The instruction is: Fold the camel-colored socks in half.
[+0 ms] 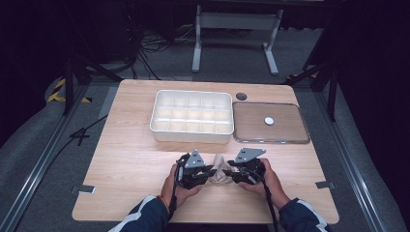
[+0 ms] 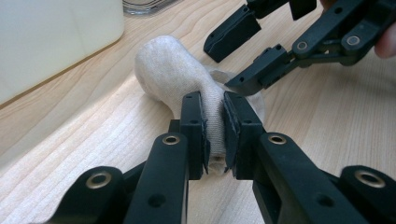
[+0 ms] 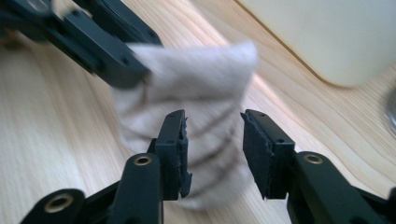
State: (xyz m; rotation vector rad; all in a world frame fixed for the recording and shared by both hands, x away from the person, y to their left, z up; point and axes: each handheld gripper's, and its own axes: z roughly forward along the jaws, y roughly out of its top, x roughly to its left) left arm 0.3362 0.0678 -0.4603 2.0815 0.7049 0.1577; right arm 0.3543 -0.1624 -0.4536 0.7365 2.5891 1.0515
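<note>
A beige sock point(image 1: 220, 170) lies bunched on the wooden table near its front edge, between my two grippers. In the left gripper view, my left gripper point(image 2: 214, 100) is shut on a fold of the sock point(image 2: 168, 70), pinching the fabric between its pads. My right gripper point(image 3: 214, 117) stands open facing the sock point(image 3: 201, 74); its pads do not press on the cloth. From the left gripper view, the right gripper point(image 2: 220, 67) reaches in from the upper right, one jaw tip at the sock's edge. In the high view, the left gripper point(image 1: 211, 171) and right gripper point(image 1: 231, 169) face each other.
A white compartment tray point(image 1: 192, 137) stands behind the sock at the table's middle. To its right lies a flat clear lid point(image 1: 270, 140) with a small white disc point(image 1: 269, 121) on it. A dark round spot point(image 1: 241, 96) sits behind it.
</note>
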